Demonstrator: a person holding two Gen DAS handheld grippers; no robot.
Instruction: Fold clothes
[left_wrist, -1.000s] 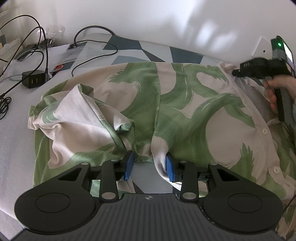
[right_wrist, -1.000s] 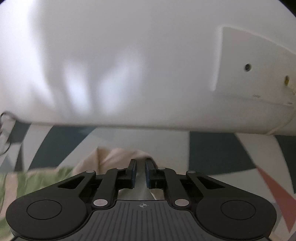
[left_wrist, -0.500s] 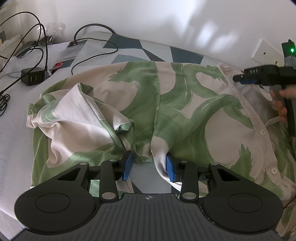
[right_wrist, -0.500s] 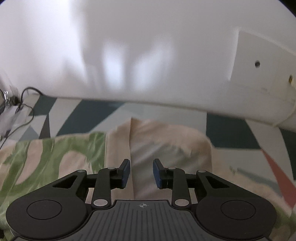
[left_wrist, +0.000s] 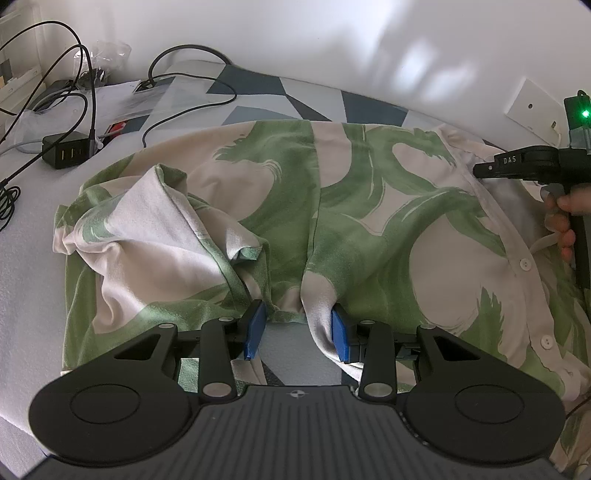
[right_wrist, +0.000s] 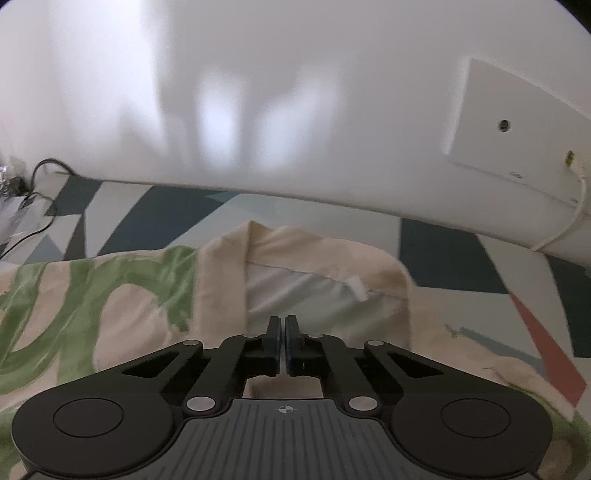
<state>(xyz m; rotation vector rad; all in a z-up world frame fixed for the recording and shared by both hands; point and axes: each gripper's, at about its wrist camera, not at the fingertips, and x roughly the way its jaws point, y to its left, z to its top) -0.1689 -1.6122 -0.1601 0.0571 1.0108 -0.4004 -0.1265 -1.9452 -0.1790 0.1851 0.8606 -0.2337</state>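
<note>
Left wrist view: my left gripper (left_wrist: 297, 328) gapes at the near hem of the shirt (left_wrist: 369, 206), spread across the bed (left_wrist: 22, 295); the bunched left sleeve (left_wrist: 147, 229) may snag.

Right wrist view: my right gripper (right_wrist: 283, 345) is pinched together with nothing clamped, just short of the collar (right_wrist: 325, 254); lifting now, I'd miss it.

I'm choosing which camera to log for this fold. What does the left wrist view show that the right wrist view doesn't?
Only the left wrist view shows the open left gripper at the shirt's near edge, the crumpled sleeve, the button placket, the black charger, and a hand holding the right gripper. Only the right wrist view shows the collar's inside with its label and the right gripper's fingers closed. Both show the green-patterned shirt, the patterned bedsheet and the wall plate.
</note>
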